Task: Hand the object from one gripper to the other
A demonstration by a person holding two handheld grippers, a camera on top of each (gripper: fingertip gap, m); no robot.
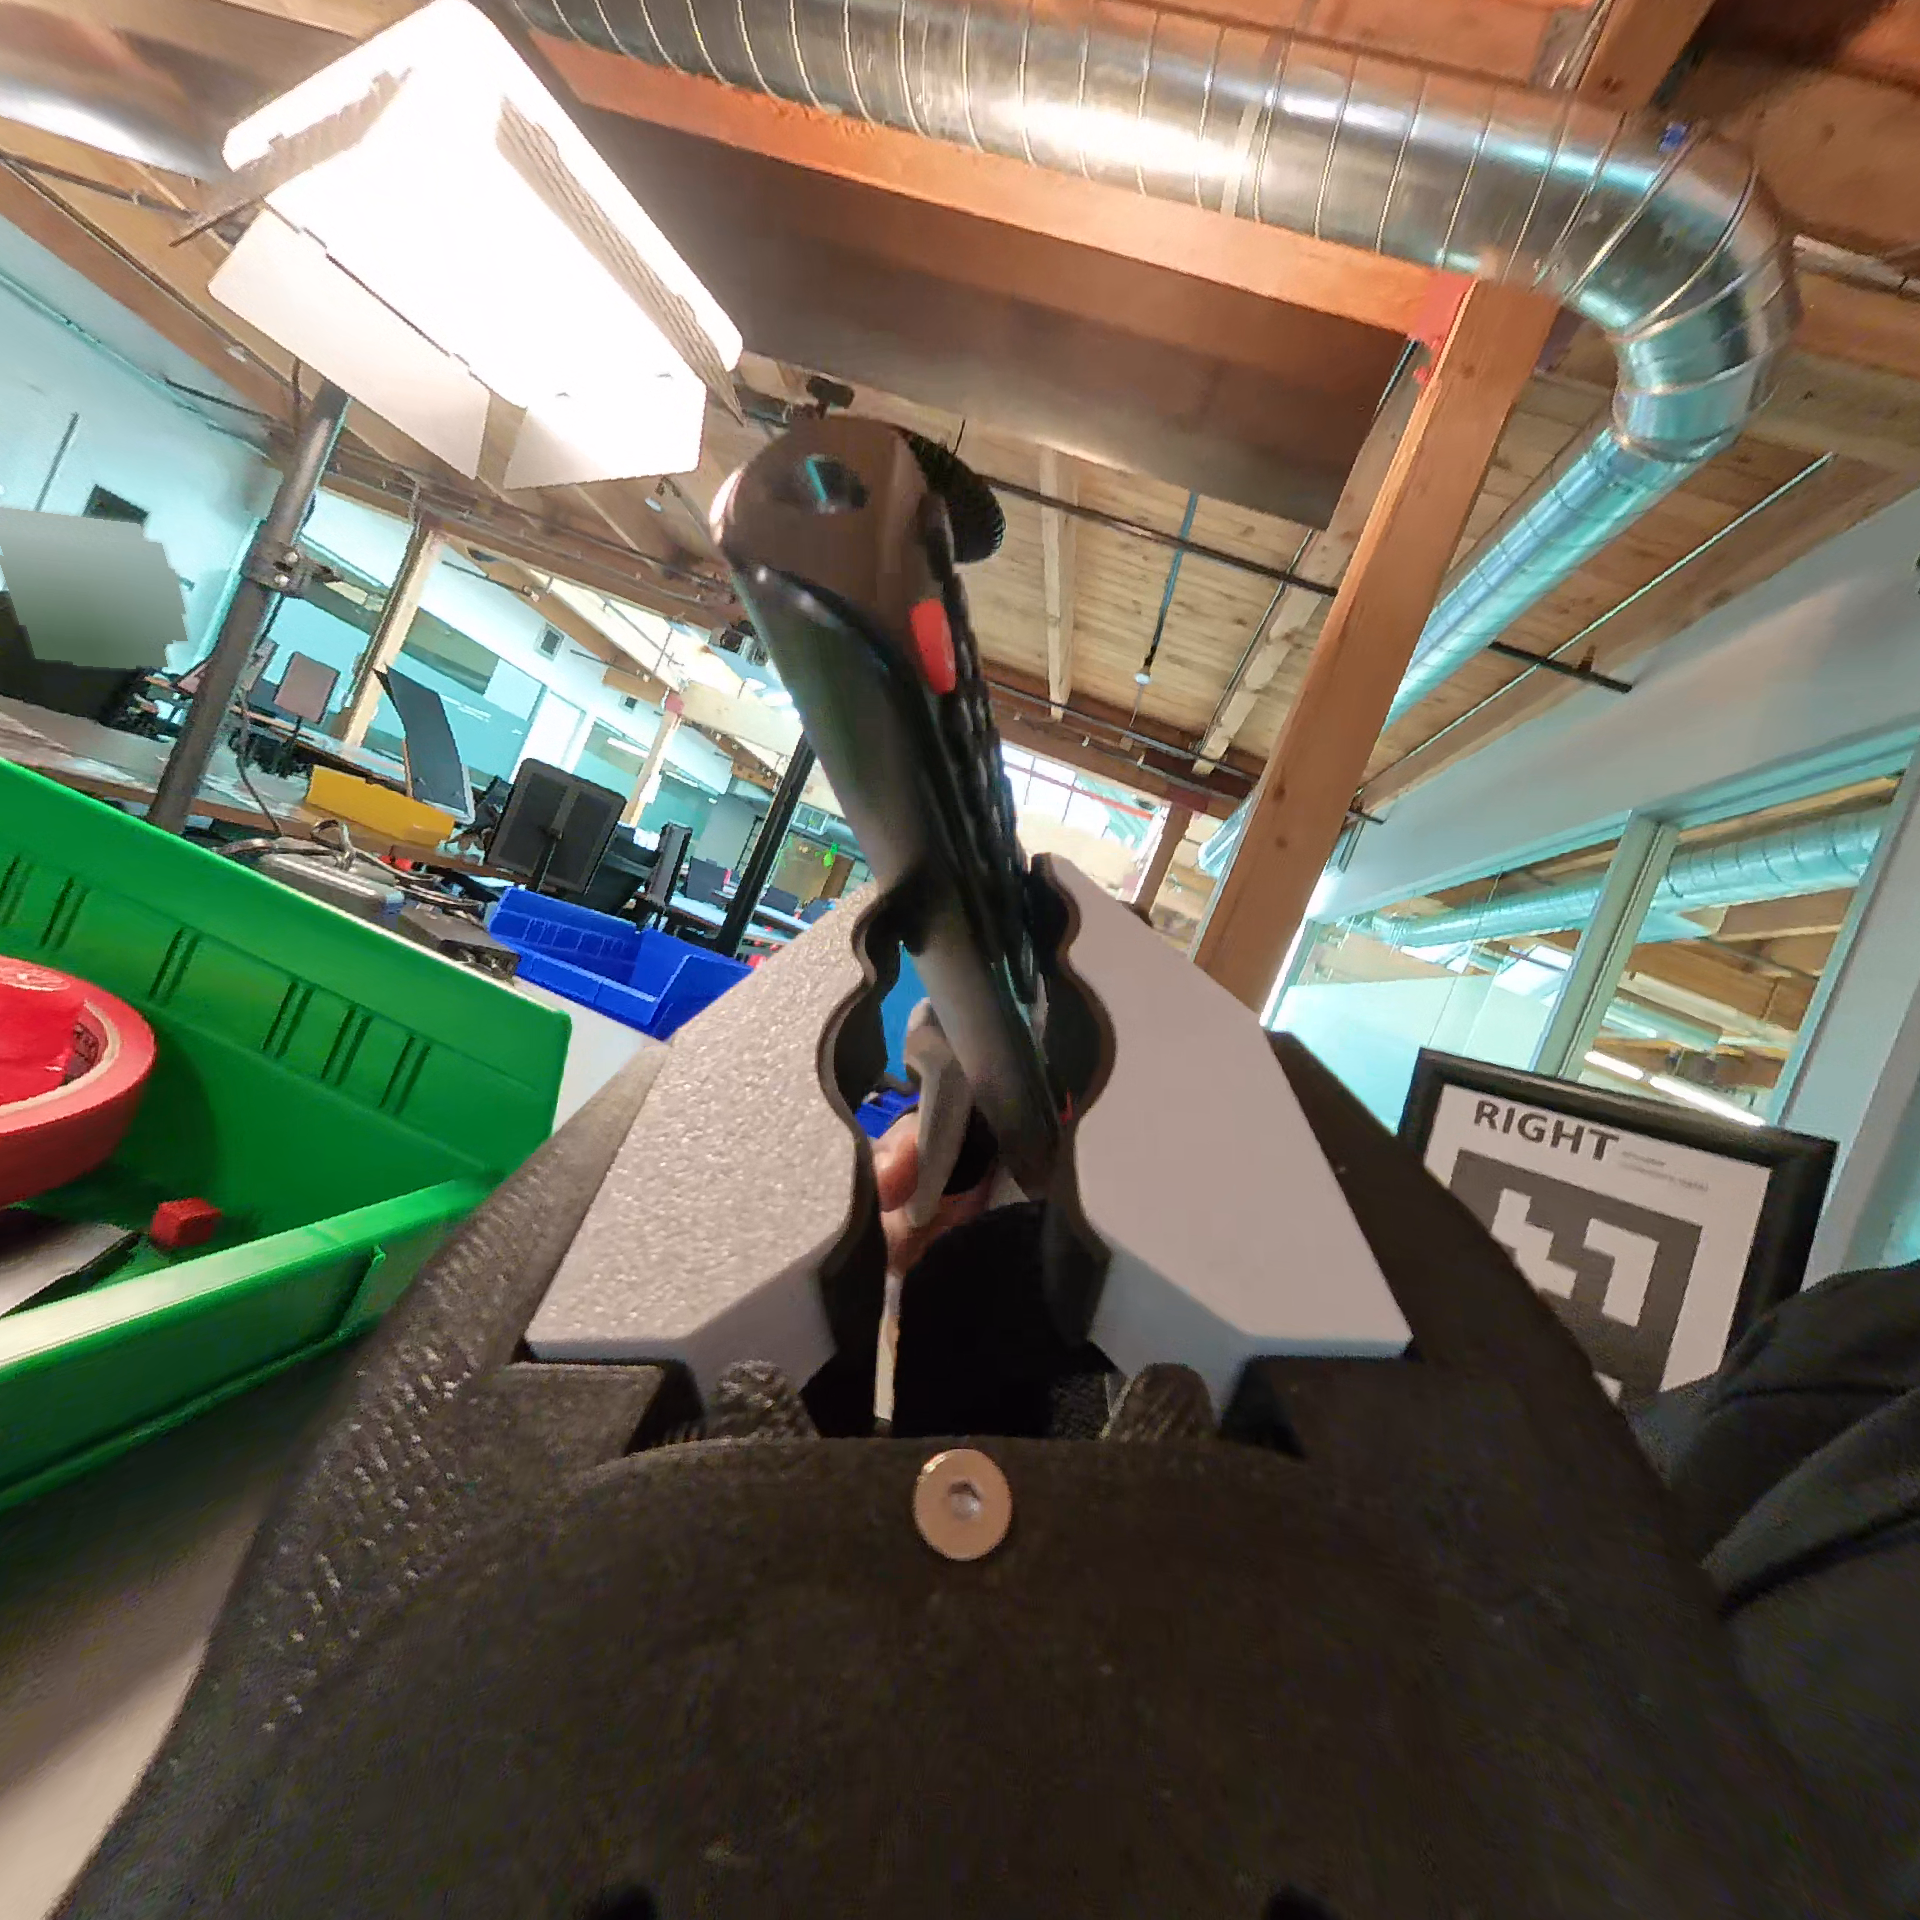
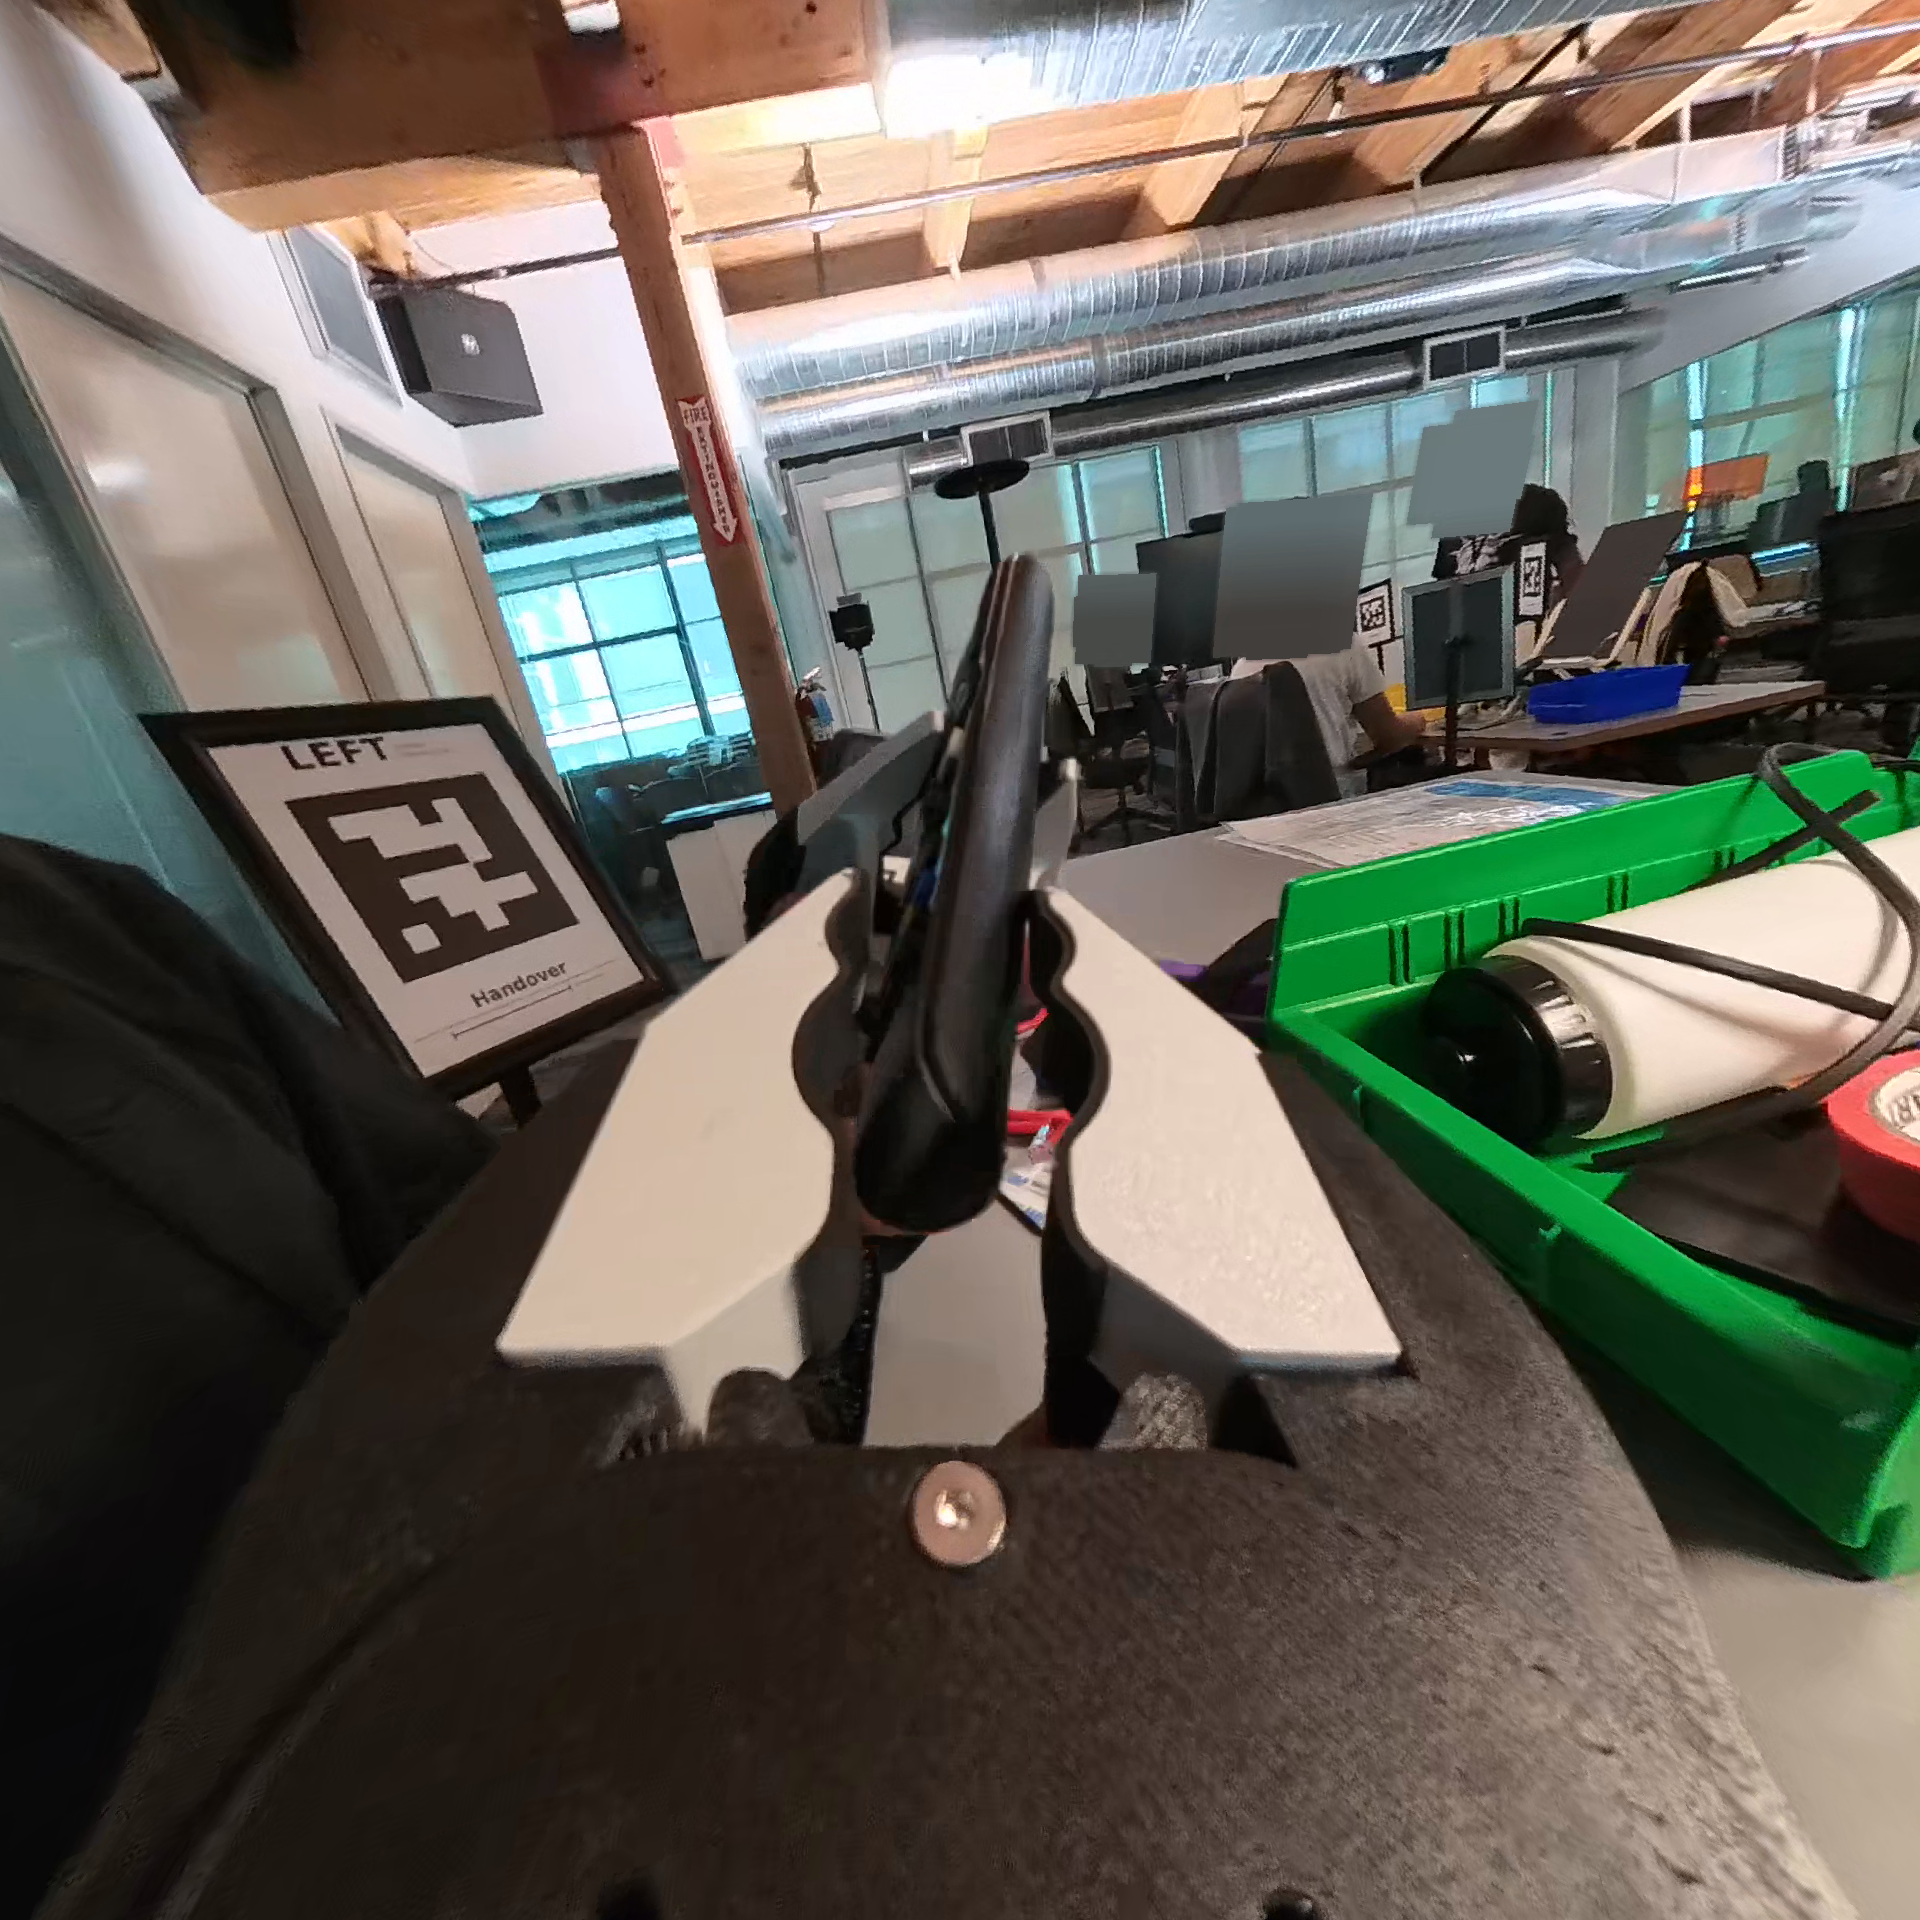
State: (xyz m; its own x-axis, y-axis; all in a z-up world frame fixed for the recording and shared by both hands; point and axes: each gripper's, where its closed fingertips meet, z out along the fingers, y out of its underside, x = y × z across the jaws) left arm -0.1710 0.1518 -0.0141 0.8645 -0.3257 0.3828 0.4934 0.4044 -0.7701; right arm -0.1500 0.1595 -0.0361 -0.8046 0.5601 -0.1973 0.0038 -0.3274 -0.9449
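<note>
Left wrist view: remote point(image 1: 914, 790) between tool point(image 1: 966, 935) fingers.

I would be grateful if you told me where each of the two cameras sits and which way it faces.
Left wrist view: on the left gripper, tilted up toward ceiling ducts; its grey fingers clamp the remote control; green bin at left.
Right wrist view: on the right gripper, facing the office; its fingers flank the remote control, the left gripper's fingers beyond; green bin at right.
Shared: remote, green bin, red tape roll.
</note>
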